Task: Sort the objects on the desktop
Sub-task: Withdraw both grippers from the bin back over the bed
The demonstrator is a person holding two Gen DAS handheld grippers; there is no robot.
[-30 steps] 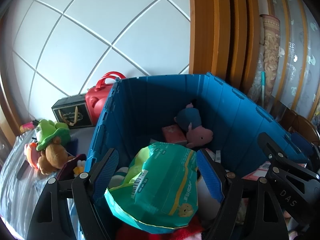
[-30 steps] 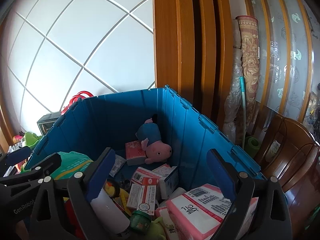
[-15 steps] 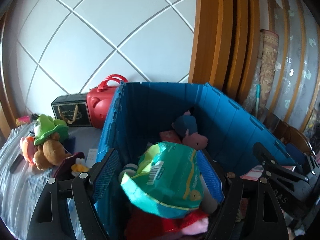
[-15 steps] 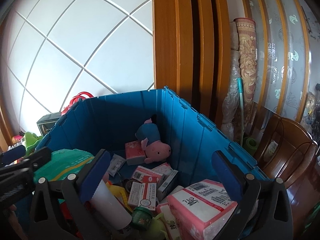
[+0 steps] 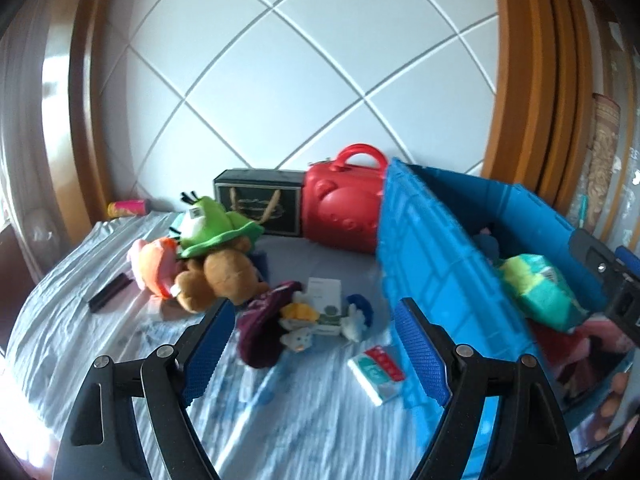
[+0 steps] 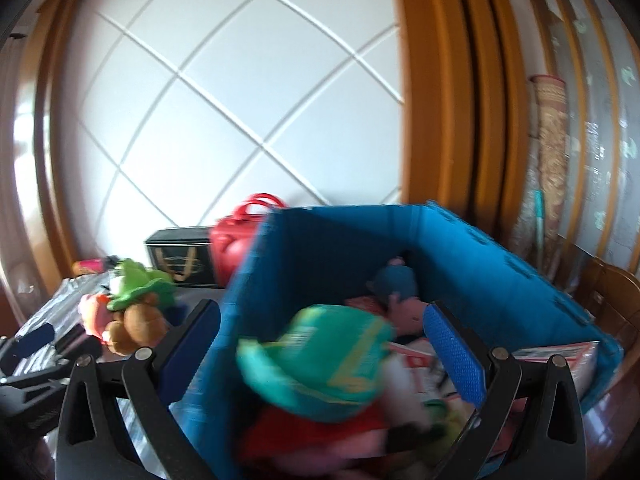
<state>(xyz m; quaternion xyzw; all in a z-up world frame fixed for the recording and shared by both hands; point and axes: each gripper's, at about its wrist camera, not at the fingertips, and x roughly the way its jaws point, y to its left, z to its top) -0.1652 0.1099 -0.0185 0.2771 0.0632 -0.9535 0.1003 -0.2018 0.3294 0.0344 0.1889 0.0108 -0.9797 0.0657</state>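
Observation:
My left gripper (image 5: 312, 320) is open and empty, hovering over the cloth-covered tabletop (image 5: 80, 360) left of the blue crate (image 5: 440, 264). Below it lie a purple pouch (image 5: 264, 328), small toys (image 5: 300, 320), a white box (image 5: 326, 296) and a green-and-red tissue pack (image 5: 376, 372). A plush pile (image 5: 204, 256) sits further left. The green snack bag (image 6: 320, 360) lies loose on top of the crate's contents, also seen as the green snack bag (image 5: 540, 288). My right gripper (image 6: 322, 316) stands wide open above the blue crate (image 6: 320, 248), its pads touching nothing.
A red case (image 5: 344, 208) and a black gift box (image 5: 260, 204) stand against the back wall. A pink can (image 5: 128, 208) and a black bar (image 5: 110, 298) lie at the left. The crate holds a pink plush (image 6: 400, 300) and several boxes.
My left gripper has let go of the green bag, which now lies in the crate, and swung left over the cloth. My right gripper has opened wider and swung left.

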